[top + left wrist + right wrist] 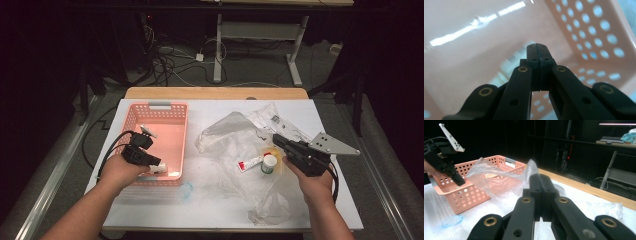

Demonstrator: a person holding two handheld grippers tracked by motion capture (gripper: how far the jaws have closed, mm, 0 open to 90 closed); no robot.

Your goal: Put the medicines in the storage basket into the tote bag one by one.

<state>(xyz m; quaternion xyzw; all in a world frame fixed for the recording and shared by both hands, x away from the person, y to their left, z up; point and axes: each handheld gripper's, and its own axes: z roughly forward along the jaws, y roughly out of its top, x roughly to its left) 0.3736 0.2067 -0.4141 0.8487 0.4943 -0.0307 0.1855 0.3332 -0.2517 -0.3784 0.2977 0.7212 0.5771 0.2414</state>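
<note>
**Pink basket, closed jaws, and a crumpled bag on the white table**

Pink plastic forms the perforated basket (172,117) that sits toward the left edge of the white table (330,200). The left gripper (159,165) dips into the basket at its near end, just inside the front wall. In the left gripper view its jaws are pressed together with nothing visibly between them, above the basket's glossy floor (469,75).

The right gripper (278,139) hangs over the right half of the table, its jaws likewise closed flat against each other and empty. It hovers above a clear crumpled plastic bag (225,131) that spreads from the table's centre toward the near right corner. On the bag, just beside that gripper, lie a red and white tube (250,163) and a small white-capped bottle (269,164), side by side.
</note>
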